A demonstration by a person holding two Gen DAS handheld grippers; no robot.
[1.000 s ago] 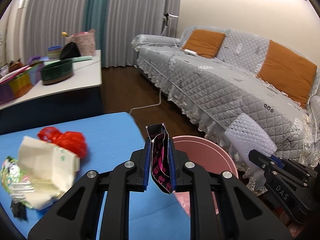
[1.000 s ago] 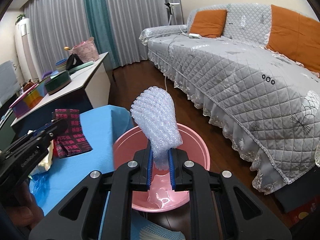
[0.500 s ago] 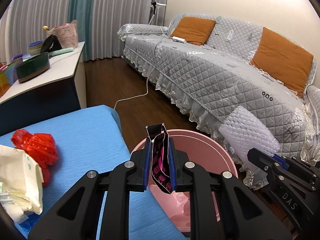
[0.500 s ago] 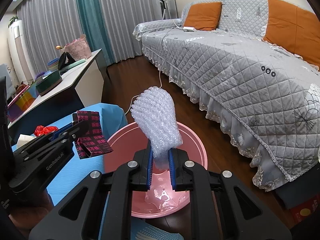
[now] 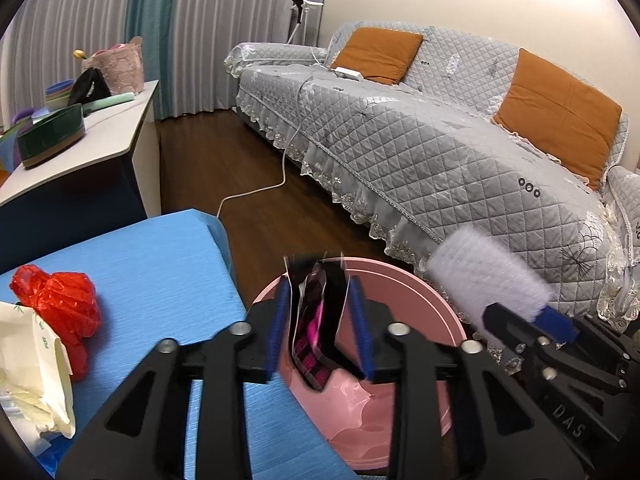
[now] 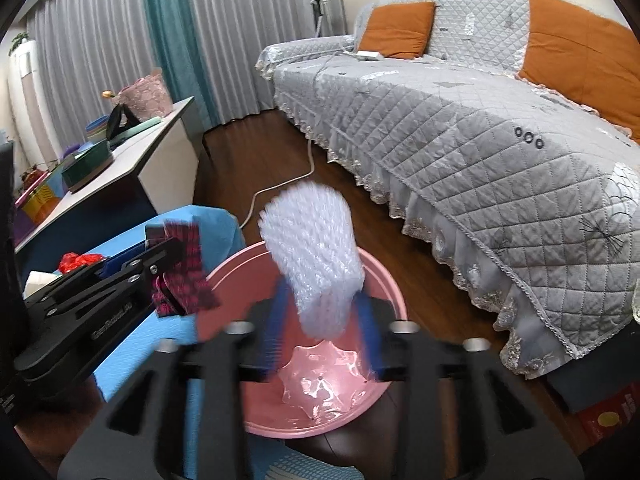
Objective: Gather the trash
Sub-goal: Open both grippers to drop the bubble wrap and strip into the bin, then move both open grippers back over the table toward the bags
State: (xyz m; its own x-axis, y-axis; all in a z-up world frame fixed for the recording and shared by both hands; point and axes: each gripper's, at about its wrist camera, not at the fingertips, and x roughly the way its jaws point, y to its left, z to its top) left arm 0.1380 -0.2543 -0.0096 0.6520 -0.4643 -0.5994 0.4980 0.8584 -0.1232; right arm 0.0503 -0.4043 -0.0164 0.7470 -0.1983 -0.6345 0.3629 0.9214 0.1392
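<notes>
My left gripper is open over the pink basin; the black and pink wrapper hangs loose between its spread jaws. It also shows in the right wrist view. My right gripper is open above the pink basin, and the white bubble wrap sits loose and blurred between its jaws. The bubble wrap also shows in the left wrist view. A red plastic bag and crumpled cream paper lie on the blue table.
A grey quilted sofa with orange cushions stands to the right. A white side table with bowls and a basket stands at the back left. A white cable runs across the dark wood floor.
Both grippers have opened over the basin. The wrapper and the bubble wrap, gripped before, now sit loose between the jaws. The left gripper moved right, over the basin.
</notes>
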